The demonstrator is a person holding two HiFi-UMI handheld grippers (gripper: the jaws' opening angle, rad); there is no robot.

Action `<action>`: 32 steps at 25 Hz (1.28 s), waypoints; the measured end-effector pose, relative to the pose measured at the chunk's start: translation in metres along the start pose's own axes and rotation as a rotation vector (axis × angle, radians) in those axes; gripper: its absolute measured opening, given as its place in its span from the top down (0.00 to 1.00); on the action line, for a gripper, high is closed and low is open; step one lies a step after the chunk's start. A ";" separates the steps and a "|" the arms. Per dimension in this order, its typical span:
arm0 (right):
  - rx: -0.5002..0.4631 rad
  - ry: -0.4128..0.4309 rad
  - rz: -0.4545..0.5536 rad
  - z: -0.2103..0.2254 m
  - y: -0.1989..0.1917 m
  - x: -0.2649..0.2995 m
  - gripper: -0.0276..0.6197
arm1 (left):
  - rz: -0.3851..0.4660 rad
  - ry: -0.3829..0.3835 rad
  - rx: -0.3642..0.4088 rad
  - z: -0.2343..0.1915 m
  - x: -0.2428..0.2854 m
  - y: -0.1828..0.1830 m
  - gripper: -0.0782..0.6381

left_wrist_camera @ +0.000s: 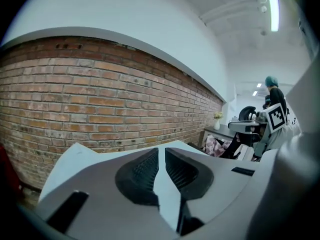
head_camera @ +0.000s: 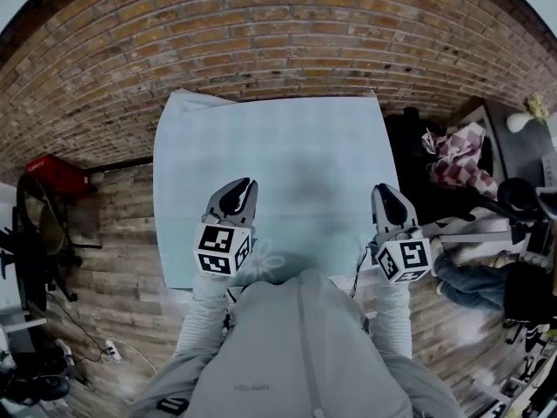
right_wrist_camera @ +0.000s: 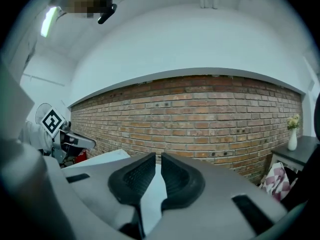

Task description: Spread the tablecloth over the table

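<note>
A pale blue tablecloth lies flat over the table against the brick wall, its far left corner slightly raised. My left gripper hovers over the cloth's near left part, and my right gripper over the near right edge. In the left gripper view the jaws stand a narrow gap apart with nothing between them, and the cloth shows beyond. The right gripper looks the same: a slim gap, empty, with cloth behind it.
A brick wall runs behind the table. A red box and a dark chair stand at the left. At the right there is a dark side table with a pink checked cloth, a vase, and a person's legs.
</note>
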State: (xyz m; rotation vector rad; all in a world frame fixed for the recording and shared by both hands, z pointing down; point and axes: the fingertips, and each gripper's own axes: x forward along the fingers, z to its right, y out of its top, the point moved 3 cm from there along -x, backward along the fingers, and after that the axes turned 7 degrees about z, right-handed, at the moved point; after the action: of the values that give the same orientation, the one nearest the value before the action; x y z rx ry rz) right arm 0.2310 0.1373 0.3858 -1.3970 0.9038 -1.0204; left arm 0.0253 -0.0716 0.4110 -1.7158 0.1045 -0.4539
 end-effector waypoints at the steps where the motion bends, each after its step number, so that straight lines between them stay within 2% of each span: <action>1: 0.005 0.005 0.008 -0.001 0.000 -0.002 0.89 | 0.008 -0.007 -0.015 0.003 -0.001 0.000 0.81; 7: 0.033 0.033 0.041 -0.008 0.000 -0.007 0.92 | 0.040 -0.029 -0.048 0.021 -0.004 -0.006 0.85; 10: 0.053 0.039 0.059 -0.009 0.001 -0.007 0.92 | 0.041 -0.027 -0.039 0.023 -0.006 -0.006 0.85; 21: 0.006 0.075 0.079 -0.014 0.009 0.012 0.92 | 0.069 0.045 -0.002 -0.004 -0.014 0.007 0.86; 32: -0.019 0.131 0.051 -0.028 0.012 0.030 0.92 | 0.086 0.097 0.023 -0.027 -0.022 0.017 0.86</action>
State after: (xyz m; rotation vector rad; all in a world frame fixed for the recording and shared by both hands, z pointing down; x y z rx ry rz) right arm 0.2153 0.0993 0.3765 -1.3282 1.0420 -1.0770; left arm -0.0013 -0.0928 0.3931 -1.6598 0.2408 -0.4725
